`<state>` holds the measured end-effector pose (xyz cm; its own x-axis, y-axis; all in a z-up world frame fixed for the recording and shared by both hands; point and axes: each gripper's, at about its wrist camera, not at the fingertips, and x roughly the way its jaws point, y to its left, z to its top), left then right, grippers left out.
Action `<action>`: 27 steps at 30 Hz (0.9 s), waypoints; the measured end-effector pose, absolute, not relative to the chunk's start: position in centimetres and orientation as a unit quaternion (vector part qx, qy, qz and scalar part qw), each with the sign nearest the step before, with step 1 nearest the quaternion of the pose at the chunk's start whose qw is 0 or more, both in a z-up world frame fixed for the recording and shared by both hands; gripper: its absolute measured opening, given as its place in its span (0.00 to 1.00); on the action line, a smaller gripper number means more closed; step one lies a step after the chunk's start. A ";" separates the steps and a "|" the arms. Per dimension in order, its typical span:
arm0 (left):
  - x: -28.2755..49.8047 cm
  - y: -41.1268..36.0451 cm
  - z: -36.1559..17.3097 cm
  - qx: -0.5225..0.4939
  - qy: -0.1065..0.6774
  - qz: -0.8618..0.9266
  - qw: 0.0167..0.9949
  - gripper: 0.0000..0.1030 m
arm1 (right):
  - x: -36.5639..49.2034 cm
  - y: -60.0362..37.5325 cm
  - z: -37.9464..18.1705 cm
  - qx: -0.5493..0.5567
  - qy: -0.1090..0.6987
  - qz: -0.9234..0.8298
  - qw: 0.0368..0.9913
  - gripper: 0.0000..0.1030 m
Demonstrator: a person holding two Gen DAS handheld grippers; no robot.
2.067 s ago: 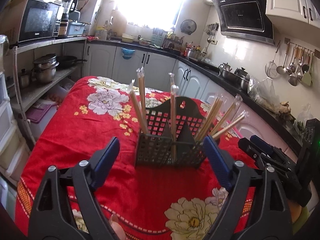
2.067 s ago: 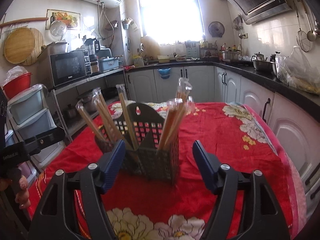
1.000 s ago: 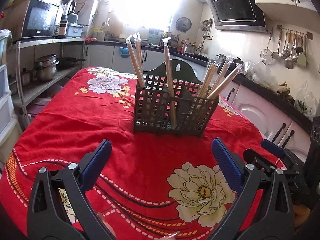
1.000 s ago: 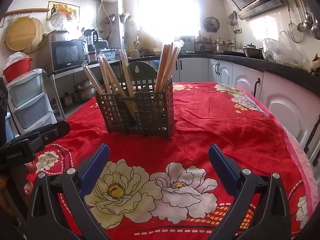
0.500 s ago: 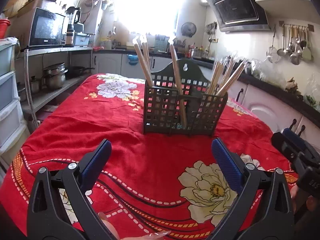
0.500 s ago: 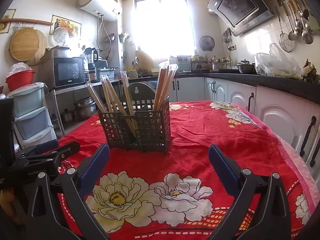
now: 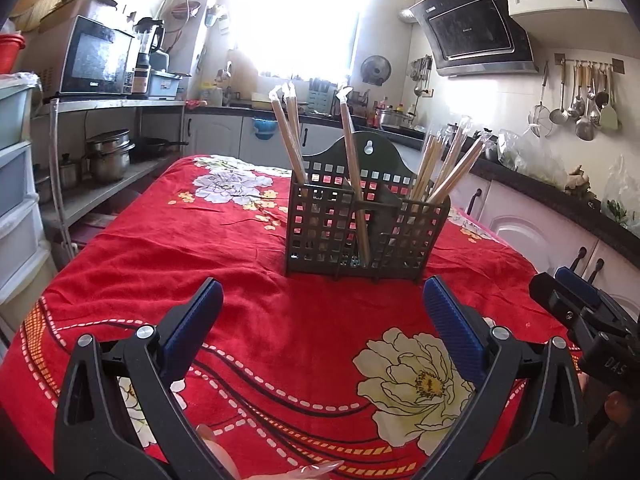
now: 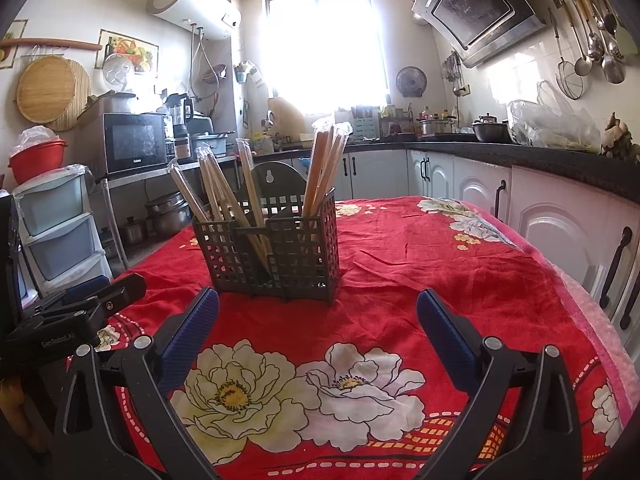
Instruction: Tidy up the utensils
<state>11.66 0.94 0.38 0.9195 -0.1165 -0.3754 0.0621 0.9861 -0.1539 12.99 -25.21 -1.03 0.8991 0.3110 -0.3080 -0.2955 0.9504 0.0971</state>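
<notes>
A dark grid utensil holder [image 7: 366, 236] stands upright on the red flowered tablecloth [image 7: 224, 248]. Several wrapped chopstick pairs [image 7: 352, 168] stand in its compartments, leaning outward. It also shows in the right wrist view [image 8: 276, 250], with the chopsticks [image 8: 218, 190] fanned out. My left gripper [image 7: 322, 300] is open and empty, low over the cloth in front of the holder. My right gripper [image 8: 318, 306] is open and empty, also short of the holder. The right gripper shows at the right edge of the left wrist view [image 7: 576, 306], and the left gripper at the left edge of the right wrist view [image 8: 86, 306].
White cabinets with a black counter [image 8: 532, 184] run close along the table's right side. A metal shelf with pots [image 7: 106, 156] and a microwave [image 7: 96, 58] stands to the left, beside plastic drawers [image 8: 60, 228]. Ladles hang on the right wall [image 7: 576, 100].
Both grippers have pulled back and dropped lower, away from the holder, which now looks smaller and farther. Both stay open and empty. The holder and chopsticks have not moved.
</notes>
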 end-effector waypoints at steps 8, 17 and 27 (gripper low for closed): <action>11.6 1.0 0.4 -0.070 0.195 -0.046 0.977 0.90 | 13.1 -25.2 -1.1 0.024 0.163 0.154 0.974 0.94; 11.6 0.9 0.4 -0.069 0.195 -0.046 0.977 0.90 | 13.1 -25.1 -1.1 0.021 0.163 0.154 0.974 0.94; 11.6 0.9 0.4 -0.069 0.194 -0.046 0.977 0.90 | 13.0 -25.1 -1.1 0.020 0.162 0.154 0.975 0.94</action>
<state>11.59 0.94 0.41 0.9203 -0.1175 -0.3731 0.0637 0.9861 -0.1533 13.00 -25.08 -1.11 0.9002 0.3064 -0.3094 -0.2932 0.9518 0.0895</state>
